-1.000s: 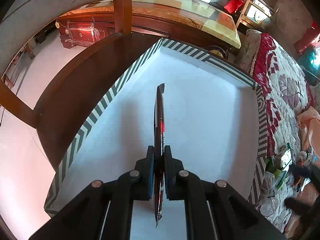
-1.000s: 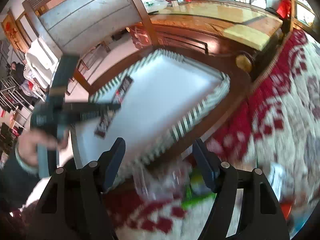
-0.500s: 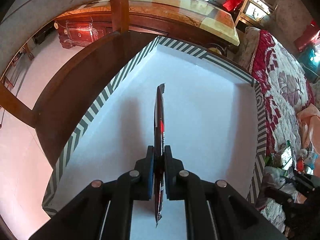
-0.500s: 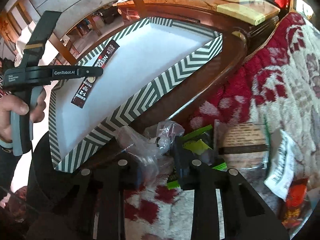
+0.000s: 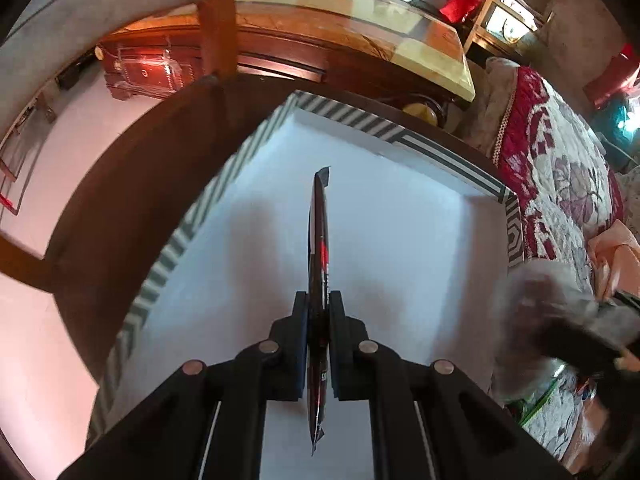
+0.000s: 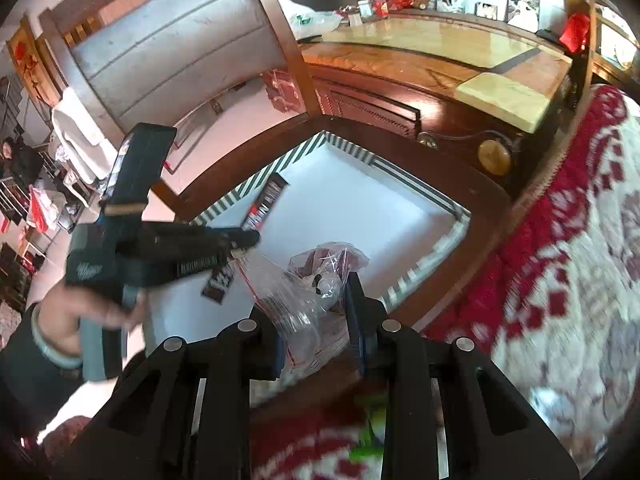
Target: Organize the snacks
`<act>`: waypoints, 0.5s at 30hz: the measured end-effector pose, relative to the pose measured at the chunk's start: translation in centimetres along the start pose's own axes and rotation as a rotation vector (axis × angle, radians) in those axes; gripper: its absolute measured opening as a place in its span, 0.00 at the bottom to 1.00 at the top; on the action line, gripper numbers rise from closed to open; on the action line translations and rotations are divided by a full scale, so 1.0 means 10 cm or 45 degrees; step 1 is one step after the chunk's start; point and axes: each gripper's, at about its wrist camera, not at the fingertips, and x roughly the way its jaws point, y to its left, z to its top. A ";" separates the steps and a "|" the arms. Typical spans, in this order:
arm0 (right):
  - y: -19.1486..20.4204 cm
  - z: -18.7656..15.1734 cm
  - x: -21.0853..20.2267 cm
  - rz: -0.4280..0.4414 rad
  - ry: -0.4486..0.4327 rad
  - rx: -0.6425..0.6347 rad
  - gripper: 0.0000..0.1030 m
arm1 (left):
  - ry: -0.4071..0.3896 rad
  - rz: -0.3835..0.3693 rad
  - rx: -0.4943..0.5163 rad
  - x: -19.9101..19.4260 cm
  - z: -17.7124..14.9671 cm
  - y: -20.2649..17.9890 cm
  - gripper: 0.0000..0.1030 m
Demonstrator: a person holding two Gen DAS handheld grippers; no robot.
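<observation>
Right wrist only: bagged snack (image 6: 316,300) in right tongs (image 6: 316,344)

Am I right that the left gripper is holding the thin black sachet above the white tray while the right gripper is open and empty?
Not quite: the right gripper is not empty. The right wrist view shows it shut on a clear plastic bag at the near edge of the white tray. The rest holds: the left gripper grips the thin black sachet above that tray.
</observation>
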 end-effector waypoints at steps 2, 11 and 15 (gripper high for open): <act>0.02 0.05 0.22 -0.016 0.037 0.002 0.23 | 0.008 0.004 0.009 0.05 0.02 -0.04 0.11; -0.03 0.00 0.50 -0.018 0.103 0.080 0.39 | -0.009 0.001 -0.046 0.10 0.02 0.03 0.67; -0.04 -0.02 0.27 0.004 0.034 0.091 0.54 | -0.033 0.005 -0.076 -0.05 -0.02 0.08 0.76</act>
